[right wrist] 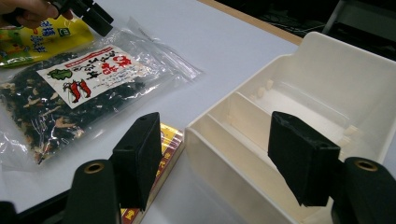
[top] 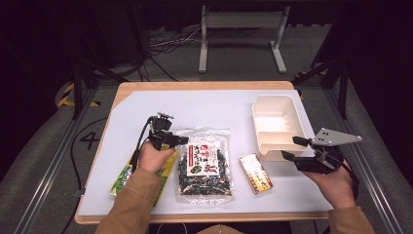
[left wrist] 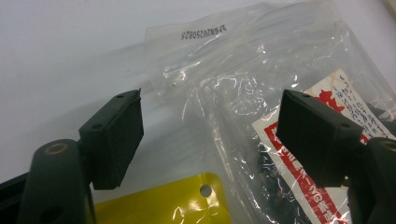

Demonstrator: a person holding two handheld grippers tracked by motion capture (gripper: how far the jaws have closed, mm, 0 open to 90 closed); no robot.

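I am lowering the left gripper [left wrist: 210,140], jaws apart, onto the clear bag's [top: 204,161] far-left corner; the right gripper [top: 292,147] is waiting apart near the tray [top: 275,105].

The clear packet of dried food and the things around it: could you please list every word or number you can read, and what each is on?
"4": painted on the floor left of the table.
A printed code that looks like "20250825", upside down in the left gripper view: clear packet, top edge.
Red and white label on that packet: East Asian characters, unreadable.
Yellow packet: unreadable.
Small box: unreadable.
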